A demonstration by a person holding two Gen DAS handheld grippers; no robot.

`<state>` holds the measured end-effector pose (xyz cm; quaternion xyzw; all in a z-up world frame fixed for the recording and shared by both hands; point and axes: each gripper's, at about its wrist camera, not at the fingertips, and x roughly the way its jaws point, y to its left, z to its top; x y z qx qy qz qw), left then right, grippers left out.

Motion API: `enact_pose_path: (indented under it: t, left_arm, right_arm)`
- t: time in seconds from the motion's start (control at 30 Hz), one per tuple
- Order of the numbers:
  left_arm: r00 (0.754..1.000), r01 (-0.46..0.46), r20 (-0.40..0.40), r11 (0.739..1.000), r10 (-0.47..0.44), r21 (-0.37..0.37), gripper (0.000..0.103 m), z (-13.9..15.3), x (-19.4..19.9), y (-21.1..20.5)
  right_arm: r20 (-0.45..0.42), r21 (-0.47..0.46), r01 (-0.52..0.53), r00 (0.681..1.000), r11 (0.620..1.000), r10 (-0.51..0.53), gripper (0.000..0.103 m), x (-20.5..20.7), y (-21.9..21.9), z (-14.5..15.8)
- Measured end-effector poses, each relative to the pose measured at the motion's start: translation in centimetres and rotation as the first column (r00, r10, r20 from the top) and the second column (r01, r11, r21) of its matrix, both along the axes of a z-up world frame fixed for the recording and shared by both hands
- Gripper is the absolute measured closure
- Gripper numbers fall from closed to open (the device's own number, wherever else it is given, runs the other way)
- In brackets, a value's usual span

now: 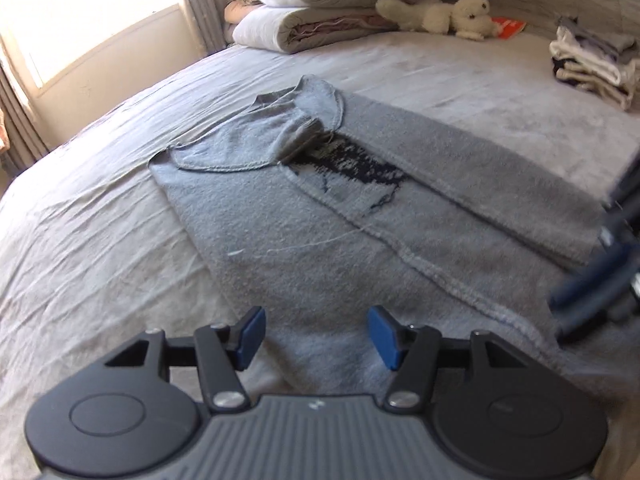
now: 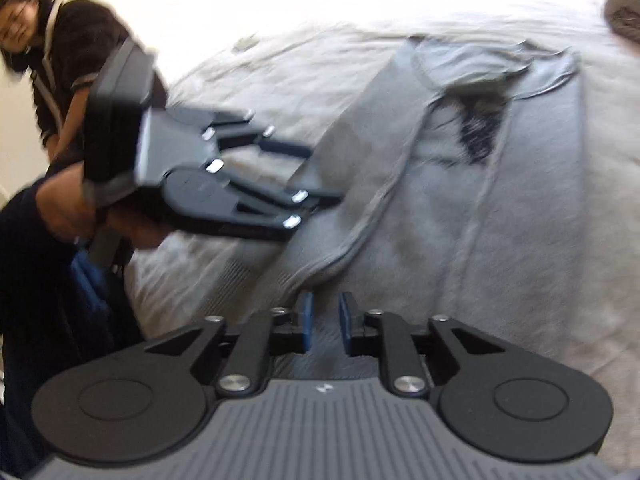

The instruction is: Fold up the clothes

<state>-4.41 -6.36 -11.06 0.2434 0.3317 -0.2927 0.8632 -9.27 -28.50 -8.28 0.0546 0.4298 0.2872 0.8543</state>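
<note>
Sweater [image 1: 280, 232]: light grey knit throughout, inside-out, with a dark navy and white knitted motif [image 1: 352, 160] showing between the folded panels; bed sheet [image 1: 80, 208] pale grey-white. Grippers: left gripper [image 1: 316, 332] and right gripper [image 2: 326, 322] black with blue finger pads [image 1: 382, 336] and grey ribbed housings. Background stock: plush toy [image 1: 440, 14] cream-white, folded duvets [image 1: 320, 20] grey and white with dusty-pink lining, stack of folded clothes [image 1: 592, 60] white, cream and navy, a flat item [image 1: 508, 24] orange-red.

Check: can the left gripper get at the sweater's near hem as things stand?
Probably yes. The left gripper is open right over the sweater; nothing lies between, and the right gripper is off to the side.
</note>
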Motion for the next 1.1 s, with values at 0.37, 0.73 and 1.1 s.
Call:
enact_pose_path:
  t: [0.37, 0.73, 1.1]
  left_arm:
    - [0.998, -0.046, -0.036, 0.998, 0.044, -0.044, 0.043, 0.4, 1.3, 0.7]
    - [0.973, -0.207, -0.140, 0.965, 0.185, -0.159, 0.043, 1.2, 5.6, 1.4]
    - [0.948, -0.282, -0.208, 0.938, 0.240, -0.202, 0.043, 1.0, 8.1, 2.0]
  right_arm:
    - [0.037, -0.023, 0.180, 0.983, 0.983, -0.179, 0.068, 0.9, -3.3, 0.7]
    - [0.101, -0.051, 0.287, 0.954, 0.957, -0.281, 0.060, 4.9, -3.4, 0.9]
    - [0.091, 0.095, 0.394, 0.911, 0.914, -0.402, 0.048, 17.3, -3.9, 1.5]
